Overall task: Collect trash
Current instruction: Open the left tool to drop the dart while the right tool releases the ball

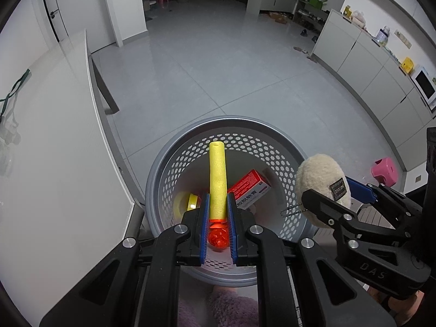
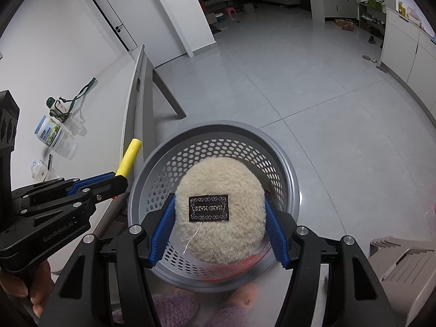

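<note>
Left gripper point(image 1: 218, 218) clamped on yellow foam tube with orange tip point(image 1: 217, 174); right gripper point(image 2: 216, 218) clamped on round beige plush pad with black label point(image 2: 220, 212). Both held above grey perforated plastic basket point(image 1: 239, 125) already containing red carton point(image 1: 249, 188). Risk: tube landing tilted across rim and tipping out onto floor.

Cool, even indoor light; the far room is dim. Sharp centres, strong fisheye bending, black vignette at corners.
</note>
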Available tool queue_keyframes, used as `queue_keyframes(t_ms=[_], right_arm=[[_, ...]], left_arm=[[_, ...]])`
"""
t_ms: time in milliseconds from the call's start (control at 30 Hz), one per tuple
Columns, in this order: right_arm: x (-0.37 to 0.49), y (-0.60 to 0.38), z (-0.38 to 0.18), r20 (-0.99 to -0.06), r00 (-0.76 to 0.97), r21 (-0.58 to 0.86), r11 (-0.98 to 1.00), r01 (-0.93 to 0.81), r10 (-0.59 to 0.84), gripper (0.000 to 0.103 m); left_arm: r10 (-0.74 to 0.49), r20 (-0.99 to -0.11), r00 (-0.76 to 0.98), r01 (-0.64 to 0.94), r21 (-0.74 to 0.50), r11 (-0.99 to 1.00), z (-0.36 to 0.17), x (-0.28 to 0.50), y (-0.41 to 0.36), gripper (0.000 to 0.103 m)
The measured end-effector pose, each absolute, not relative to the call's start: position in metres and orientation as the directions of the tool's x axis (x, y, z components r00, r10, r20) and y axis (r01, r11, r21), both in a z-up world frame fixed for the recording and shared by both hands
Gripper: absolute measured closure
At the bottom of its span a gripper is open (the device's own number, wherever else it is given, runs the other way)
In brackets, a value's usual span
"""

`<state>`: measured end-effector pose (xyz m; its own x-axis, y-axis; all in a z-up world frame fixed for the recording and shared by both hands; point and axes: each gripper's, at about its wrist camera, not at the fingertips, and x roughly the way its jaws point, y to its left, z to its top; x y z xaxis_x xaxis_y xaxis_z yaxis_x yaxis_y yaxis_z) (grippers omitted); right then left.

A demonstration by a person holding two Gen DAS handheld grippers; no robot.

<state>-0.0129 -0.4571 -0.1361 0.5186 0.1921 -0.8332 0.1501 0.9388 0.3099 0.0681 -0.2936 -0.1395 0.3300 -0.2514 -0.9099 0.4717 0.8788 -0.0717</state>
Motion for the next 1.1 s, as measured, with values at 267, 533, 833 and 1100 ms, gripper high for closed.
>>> queue_keyframes(t_ms=[267,533,833,1100], right_arm=[[-0.009,-0.461,-0.140,-0.842,0.505,0.309,0.937,0.163,0.189,0.044],[-0.006,-0.458,-0.132,-0.835,0.517,0.306,0.940,0.153,0.188,0.040],[-0.010,-0.464,-0.127,-0.827,0.532,0.312,0.935,0.167,0.181,0.034],[-0.012,-0.460,-0.120,-0.822,0.543,0.305,0.938,0.163,0.173,0.034]], left_arm=[[-0.242,-0.913,0.328,0.466,-0.066,0.882,-0.138,0.067,-0.298,0.090],[-0.205,-0.920,0.333,0.444,-0.038,0.895,-0.137,0.070,-0.300,0.084],[-0.205,-0.907,0.367,0.433,-0.029,0.901,-0.129,0.068,-0.300,0.053],[-0.210,-0.898,0.386,0.432,-0.025,0.901,-0.122,0.063,-0.302,0.050]])
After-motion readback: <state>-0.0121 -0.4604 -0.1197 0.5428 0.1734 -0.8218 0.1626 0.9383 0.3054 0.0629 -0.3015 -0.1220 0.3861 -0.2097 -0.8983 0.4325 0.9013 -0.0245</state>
